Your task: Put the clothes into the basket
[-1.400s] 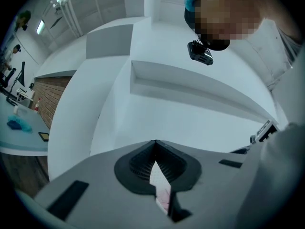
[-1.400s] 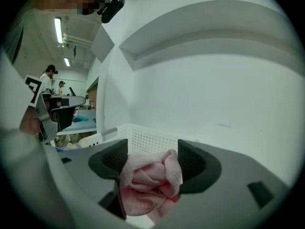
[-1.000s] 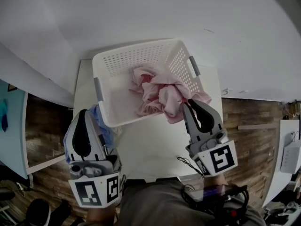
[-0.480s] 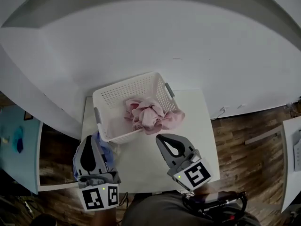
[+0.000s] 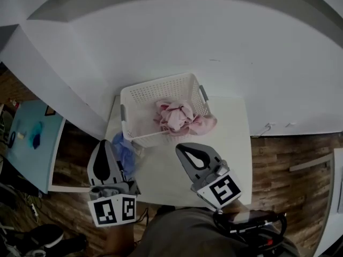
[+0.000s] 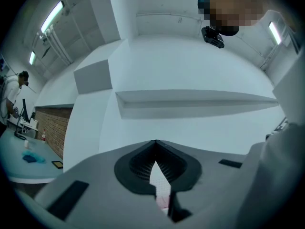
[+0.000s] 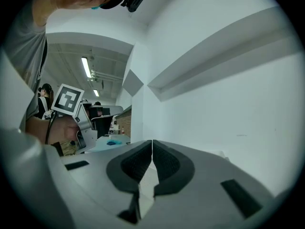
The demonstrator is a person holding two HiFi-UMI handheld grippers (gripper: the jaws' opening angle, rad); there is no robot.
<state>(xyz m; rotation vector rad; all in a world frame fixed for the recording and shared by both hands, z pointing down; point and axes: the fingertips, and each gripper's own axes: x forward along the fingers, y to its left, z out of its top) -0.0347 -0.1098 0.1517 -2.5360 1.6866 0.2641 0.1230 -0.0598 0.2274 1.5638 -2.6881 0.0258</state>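
Note:
A white mesh basket (image 5: 143,94) stands at the back of the white table (image 5: 230,143). Pink clothes (image 5: 178,116) lie bunched inside it, and one fold (image 5: 208,124) hangs over the near right rim. A blue garment (image 5: 123,151) lies on the table at the basket's near left corner. My left gripper (image 5: 104,142) hovers just left of that blue garment, shut, with nothing seen between its jaws (image 6: 155,142). My right gripper (image 5: 180,146) sits in front of the basket, short of the pink fold, shut and empty (image 7: 152,141).
White walls with a ledge rise behind the table. Wooden floor (image 5: 278,154) shows to the right and left. A teal table (image 5: 27,138) with small items stands at the far left. My left hand's marker cube (image 7: 66,99) shows in the right gripper view.
My right gripper has drawn back from the pink fold on the basket rim, which stays draped there. Both grippers pulled toward me and the head view now takes in more wall.

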